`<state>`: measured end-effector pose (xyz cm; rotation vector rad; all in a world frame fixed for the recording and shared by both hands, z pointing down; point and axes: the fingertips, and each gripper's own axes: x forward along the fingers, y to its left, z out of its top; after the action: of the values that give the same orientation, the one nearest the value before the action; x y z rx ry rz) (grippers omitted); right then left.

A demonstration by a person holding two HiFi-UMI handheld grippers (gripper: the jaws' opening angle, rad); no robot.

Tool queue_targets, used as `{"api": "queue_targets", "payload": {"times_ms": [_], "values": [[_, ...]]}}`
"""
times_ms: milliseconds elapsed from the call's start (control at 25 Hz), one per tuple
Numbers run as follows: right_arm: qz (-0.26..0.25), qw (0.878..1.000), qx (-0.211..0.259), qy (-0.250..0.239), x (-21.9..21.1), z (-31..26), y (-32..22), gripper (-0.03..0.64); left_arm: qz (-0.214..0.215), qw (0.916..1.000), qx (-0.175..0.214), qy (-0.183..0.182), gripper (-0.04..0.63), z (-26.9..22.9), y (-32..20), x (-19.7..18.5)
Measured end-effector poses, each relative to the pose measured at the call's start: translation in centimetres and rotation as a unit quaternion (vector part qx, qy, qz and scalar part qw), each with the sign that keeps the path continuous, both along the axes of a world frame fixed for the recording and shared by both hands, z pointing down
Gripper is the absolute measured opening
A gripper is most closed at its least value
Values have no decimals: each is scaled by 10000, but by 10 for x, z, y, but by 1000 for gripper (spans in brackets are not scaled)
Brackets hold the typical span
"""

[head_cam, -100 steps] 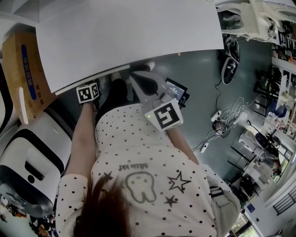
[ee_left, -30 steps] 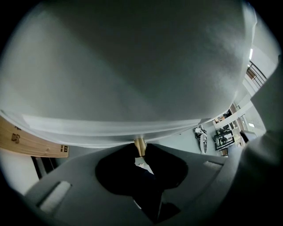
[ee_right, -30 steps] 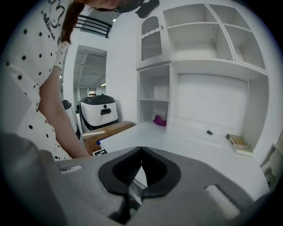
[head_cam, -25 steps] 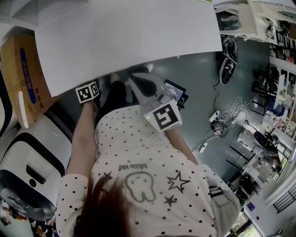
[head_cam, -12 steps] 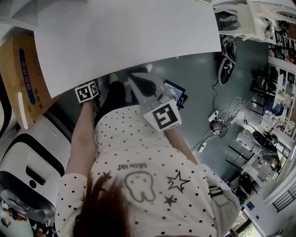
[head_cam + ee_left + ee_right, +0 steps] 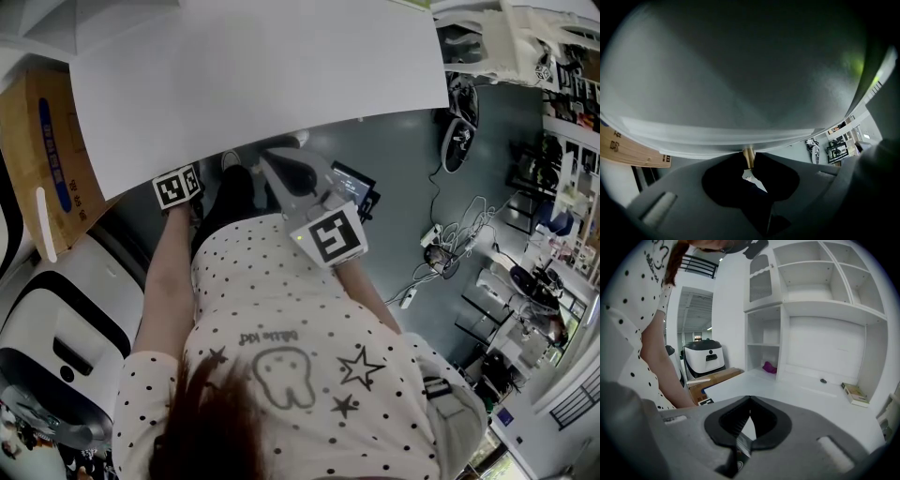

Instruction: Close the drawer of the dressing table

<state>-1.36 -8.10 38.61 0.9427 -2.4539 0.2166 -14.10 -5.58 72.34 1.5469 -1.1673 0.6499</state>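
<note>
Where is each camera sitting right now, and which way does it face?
Head view: on the person's head, facing steeply down at the tabletop edge; shows hair, dotted shirt, left arm, right arm.
Left gripper view: on the left gripper, facing a white panel up close, jaws closed on its brass knob.
Right gripper view: on the right gripper, jaws together, facing across the tabletop to the shelves; the left arm shows.
Shared: the cardboard box appears in all three.

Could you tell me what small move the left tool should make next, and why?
Probably open the left tool and draw it back off the brass knob. Its tips pinch the knob, and in the head view nothing juts out from under the tabletop, so the drawer seems already shut.
</note>
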Motion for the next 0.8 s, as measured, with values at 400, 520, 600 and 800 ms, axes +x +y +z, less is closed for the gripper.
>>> {"api": "queue_targets", "payload": {"times_ms": [400, 520, 600, 800], "values": [[9, 9999, -65, 159, -5, 4, -2, -2, -176, 9995, 116, 220, 83, 3, -3, -6], [38, 9996, -72, 252, -4, 1, -3, -2, -282, 9992, 119, 253, 83, 2, -3, -8], [82, 9995, -51, 284, 1, -3, -2, -2, -336, 9989, 125, 296, 81, 0, -2, -6], [159, 9994, 37, 313, 7, -9, -3, -2, -431, 9982, 139, 386, 81, -3, -4, -3]]}}
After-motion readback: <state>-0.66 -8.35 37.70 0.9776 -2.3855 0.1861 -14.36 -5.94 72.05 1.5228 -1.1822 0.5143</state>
